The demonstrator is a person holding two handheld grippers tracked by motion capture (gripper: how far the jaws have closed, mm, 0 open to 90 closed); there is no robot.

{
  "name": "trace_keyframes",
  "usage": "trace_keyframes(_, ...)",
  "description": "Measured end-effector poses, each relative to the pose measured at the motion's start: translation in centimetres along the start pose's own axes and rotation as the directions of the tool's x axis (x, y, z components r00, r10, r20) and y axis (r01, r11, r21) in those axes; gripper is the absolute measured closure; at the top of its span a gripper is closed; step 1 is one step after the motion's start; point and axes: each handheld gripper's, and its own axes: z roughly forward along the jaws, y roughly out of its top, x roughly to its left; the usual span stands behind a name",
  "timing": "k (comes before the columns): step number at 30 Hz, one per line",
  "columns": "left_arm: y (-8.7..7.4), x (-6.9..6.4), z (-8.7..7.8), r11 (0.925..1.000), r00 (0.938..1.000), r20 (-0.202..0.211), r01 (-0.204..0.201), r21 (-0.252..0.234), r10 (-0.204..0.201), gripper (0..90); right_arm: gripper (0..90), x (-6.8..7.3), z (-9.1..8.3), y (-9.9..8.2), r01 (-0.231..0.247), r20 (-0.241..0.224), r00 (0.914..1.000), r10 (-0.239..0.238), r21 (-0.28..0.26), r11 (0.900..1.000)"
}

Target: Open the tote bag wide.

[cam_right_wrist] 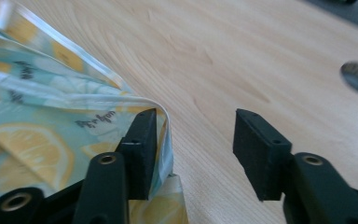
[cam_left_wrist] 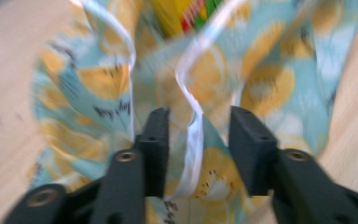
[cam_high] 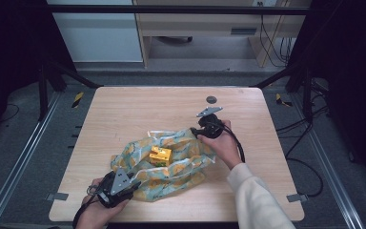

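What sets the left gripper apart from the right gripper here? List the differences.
1. The left gripper has a white-edged fold of the bag between its jaws; the right gripper has bag edge against one jaw only, with bare table showing in the gap.
2. The left gripper is at the bag's near end, the right gripper at its far right edge.

Both are open, and both touch the same lemon-print bag.

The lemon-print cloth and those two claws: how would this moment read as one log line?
scene: lemon-print cloth on table, yellow box on it | left gripper: open, white hem between jaws | right gripper: open at cloth edge
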Motion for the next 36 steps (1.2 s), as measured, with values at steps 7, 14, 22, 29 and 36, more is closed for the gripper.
trace_keyframes(7, 0.5, 0.2, -1.4, 0.9901, 0.9984, 0.001, 0.057, -0.128, -0.057, 45.9, 35.5, 0.7, -4.9, 0.4, 0.015, -0.001, 0.9999, -0.016, -0.094, 0.9954)
trace_keyframes(14, 1.3, -0.2, -2.5, 0.9784, 0.9920, -0.015, 0.121, -0.168, -0.125, 45.0, 40.2, 2.7, -8.1, -0.9, 0.026, -0.083, 0.9958, -0.038, -0.147, 0.9887)
trace_keyframes(22, 3.6, 2.2, -2.6, 0.9795, 0.9907, -0.068, 0.104, -0.173, -0.118, 44.5, 41.8, 5.1, -7.8, -1.6, 0.054, -0.151, 0.9858, -0.074, -0.131, 0.9899)
trace_keyframes(29, 4.9, 4.2, 1.0, 0.9951, 0.9967, -0.044, 0.066, -0.073, -0.069, 42.6, 34.8, 7.5, -7.3, -2.7, 0.096, -0.216, 0.9700, -0.112, -0.084, 0.9919)
trace_keyframes(36, 3.1, 4.4, 2.9, 0.9974, 0.9954, -0.065, 0.070, -0.019, -0.071, 46.6, 27.8, 8.8, -6.3, -4.8, 0.122, -0.225, 0.9667, -0.122, -0.015, 0.9925)
